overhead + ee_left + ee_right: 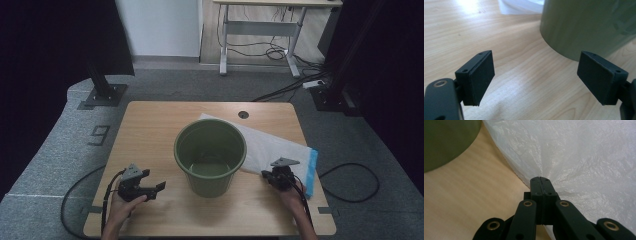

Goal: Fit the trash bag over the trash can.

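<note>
Fingers (541, 185) on the right gripper (272, 176) are pressed tight together, and the edge of the white plastic bag (584, 157) is pinched between them; creases in the film fan out from the tips. On the other side, the left gripper (156, 188) has its fingers (480, 75) spread wide with nothing between them, parked low over the wood just beside the green bin (210, 156).

My reading is that the bag is meant to line the bin, and the step in hand is picking it up: the grip is made, but the bag lies flat, spread out behind and to the right of the bin, with its blue strip (312, 172) toward the right edge. Next, I'd judge, the right hand must lift the film clear without it slipping or tearing, and the left must find a second hold so the mouth can be opened over the rim.

All this rests on a light wooden surface (150, 130) with a round cable hole (243, 114) near its far edge. Grey carpet lies around it, black cables trail across the floor, and a second desk (260, 25) stands against the far wall between dark curtains.
</note>
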Motion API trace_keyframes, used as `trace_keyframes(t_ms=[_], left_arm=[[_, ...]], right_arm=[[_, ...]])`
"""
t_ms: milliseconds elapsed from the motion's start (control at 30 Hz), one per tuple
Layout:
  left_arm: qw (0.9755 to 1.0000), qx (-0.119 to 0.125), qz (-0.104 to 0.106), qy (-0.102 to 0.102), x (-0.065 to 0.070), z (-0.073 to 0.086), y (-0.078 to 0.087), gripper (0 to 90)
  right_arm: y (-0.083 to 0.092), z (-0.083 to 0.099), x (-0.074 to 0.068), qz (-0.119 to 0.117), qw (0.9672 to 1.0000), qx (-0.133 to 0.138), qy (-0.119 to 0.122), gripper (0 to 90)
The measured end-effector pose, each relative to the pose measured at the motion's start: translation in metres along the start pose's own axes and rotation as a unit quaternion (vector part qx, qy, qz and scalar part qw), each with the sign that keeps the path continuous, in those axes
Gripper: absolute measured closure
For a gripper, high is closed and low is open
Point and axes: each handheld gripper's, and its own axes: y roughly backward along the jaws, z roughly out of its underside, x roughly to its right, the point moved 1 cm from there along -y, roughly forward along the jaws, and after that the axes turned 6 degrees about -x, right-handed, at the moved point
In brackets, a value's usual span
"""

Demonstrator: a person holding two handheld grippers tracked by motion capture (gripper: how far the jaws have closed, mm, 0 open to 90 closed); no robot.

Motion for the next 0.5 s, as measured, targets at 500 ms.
trace_keyframes(t_ms=[500], left_arm=[[0.9994,-0.009,-0.022,0.025,-0.006,0.005,-0.004,14.8]], right_arm=[[0.021,0.019,-0.013,0.006,0.9999,0.015,0.002,68.1]])
